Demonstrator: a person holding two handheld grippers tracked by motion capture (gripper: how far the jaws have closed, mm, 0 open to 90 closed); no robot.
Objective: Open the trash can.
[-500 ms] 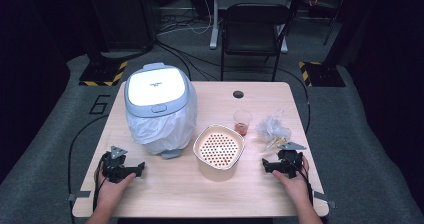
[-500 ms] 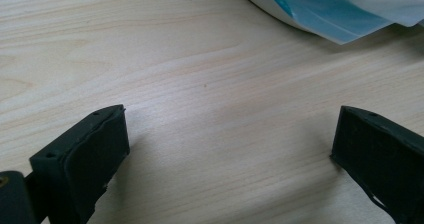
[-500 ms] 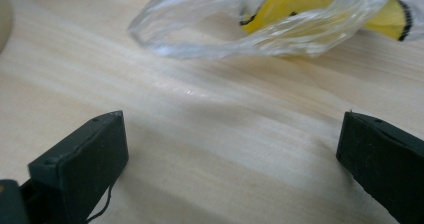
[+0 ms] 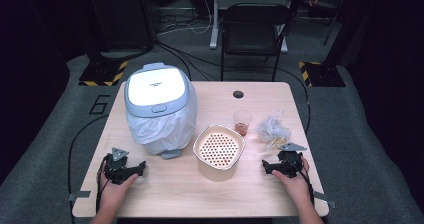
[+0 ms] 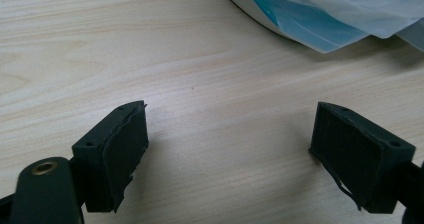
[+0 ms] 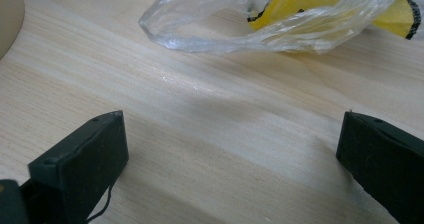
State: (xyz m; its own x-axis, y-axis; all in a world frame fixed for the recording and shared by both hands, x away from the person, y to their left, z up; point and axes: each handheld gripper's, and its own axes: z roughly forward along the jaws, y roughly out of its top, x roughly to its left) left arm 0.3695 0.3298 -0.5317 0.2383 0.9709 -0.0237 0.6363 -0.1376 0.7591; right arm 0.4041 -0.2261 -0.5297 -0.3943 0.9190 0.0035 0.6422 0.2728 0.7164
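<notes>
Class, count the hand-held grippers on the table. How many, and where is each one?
2. The left hand-held gripper rests near the table's front left; the right hand-held gripper rests front right, beside the plastic bag.

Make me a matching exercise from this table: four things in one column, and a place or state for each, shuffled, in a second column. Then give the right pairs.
Things
1. lidded bin
2. perforated tub
3. small clear cup
4. clear plastic bag

Descriptions
A. crumpled, with something yellow inside, just ahead of the right gripper
B. mid-table, its top dotted with holes
C. lined with a white bag, lid shut, on the left part of the table
D. upright, with a little reddish content, between the tub and the bag

Pairs: 1-C, 2-B, 3-D, 4-A
</notes>
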